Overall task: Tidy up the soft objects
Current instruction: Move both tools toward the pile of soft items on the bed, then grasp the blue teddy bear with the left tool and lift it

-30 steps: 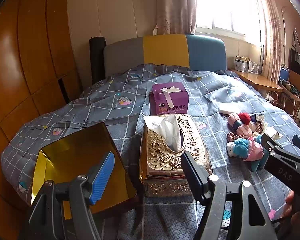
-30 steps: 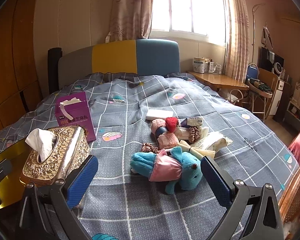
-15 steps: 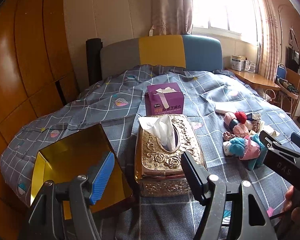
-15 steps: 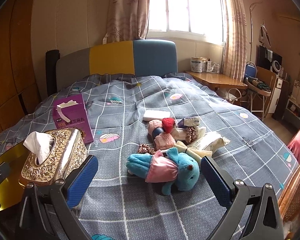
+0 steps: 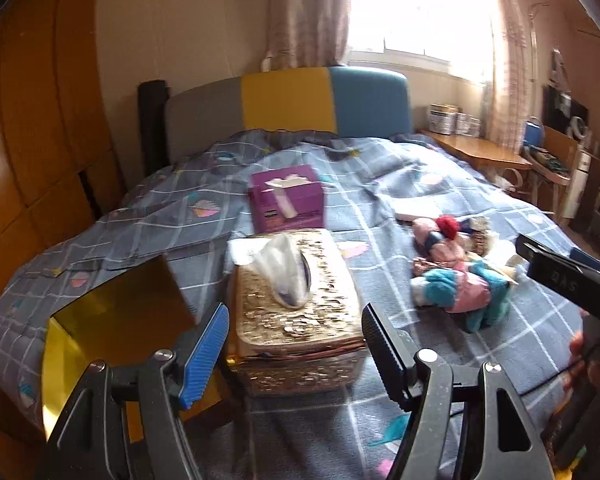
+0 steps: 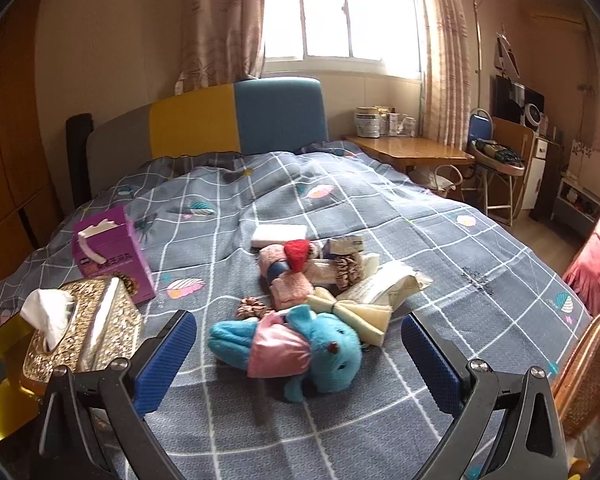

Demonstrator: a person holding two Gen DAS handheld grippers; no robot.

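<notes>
A blue plush toy in a pink dress (image 6: pixel 300 350) lies on the bed, in front of a pile of soft things (image 6: pixel 312 268): pink cloths, a red piece, scrunchies, a cream bow. My right gripper (image 6: pixel 300 364) is open and empty, its fingers either side of the plush, just short of it. My left gripper (image 5: pixel 294 354) is open and empty, in front of the gold tissue box (image 5: pixel 296 304). The plush (image 5: pixel 460 294) and the right gripper's body (image 5: pixel 568 280) show at the right in the left wrist view.
A gold tray (image 5: pixel 112 332) lies left of the tissue box. A purple carton (image 5: pixel 286 202) stands behind it. A white pack (image 6: pixel 280 235) lies beyond the pile. The bed has a grey checked quilt (image 6: pixel 440 264). A wooden table (image 6: pixel 412 150) and chair stand at the right.
Both grippers have moved forward and a little lower. The plush now sits larger between the right fingers; the tissue box is closer to the left gripper. Nothing was taken hold of.
</notes>
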